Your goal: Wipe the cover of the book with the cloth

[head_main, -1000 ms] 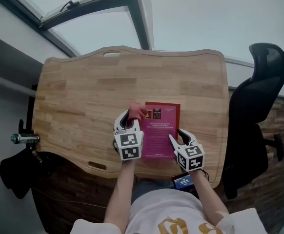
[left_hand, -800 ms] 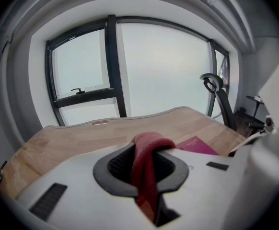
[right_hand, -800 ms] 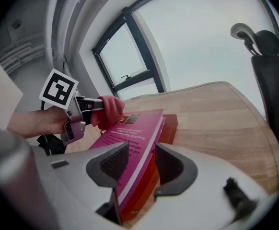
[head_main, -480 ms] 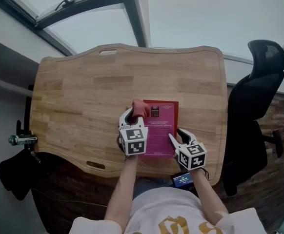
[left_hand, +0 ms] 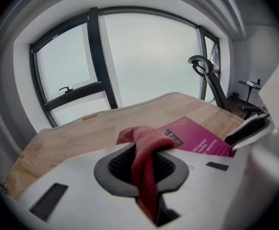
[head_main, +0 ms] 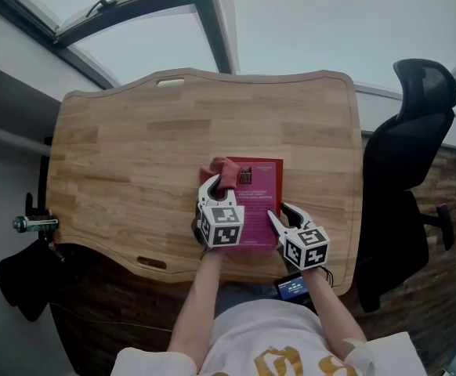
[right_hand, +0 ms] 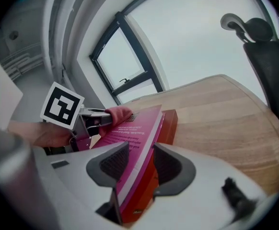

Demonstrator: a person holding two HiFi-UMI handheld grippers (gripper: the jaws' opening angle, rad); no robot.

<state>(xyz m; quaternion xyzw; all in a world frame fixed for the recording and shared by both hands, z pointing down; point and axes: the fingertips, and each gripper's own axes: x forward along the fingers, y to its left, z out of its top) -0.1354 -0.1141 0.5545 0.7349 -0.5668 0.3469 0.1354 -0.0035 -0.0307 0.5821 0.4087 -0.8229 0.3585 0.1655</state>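
A magenta book (head_main: 258, 202) lies on the wooden table (head_main: 134, 147) near its front edge. My left gripper (head_main: 216, 185) is shut on a red cloth (head_main: 222, 171), which rests on the book's far left corner. In the left gripper view the cloth (left_hand: 146, 152) hangs between the jaws, with the book (left_hand: 197, 137) just beyond. My right gripper (head_main: 277, 216) is shut on the book's near right edge. In the right gripper view the book (right_hand: 139, 143) runs between the jaws, and the left gripper (right_hand: 89, 121) with the cloth (right_hand: 118, 114) shows behind it.
A black office chair (head_main: 408, 155) stands right of the table. Windows run along the far side (head_main: 173, 22). A dark bag (head_main: 24, 280) and a clamp (head_main: 32, 224) sit at the table's left front. A small screen device (head_main: 294, 288) is by the person's lap.
My left gripper has carried the cloth forward and slightly right, onto the book's far left corner. The right gripper has stayed on the book's edge.
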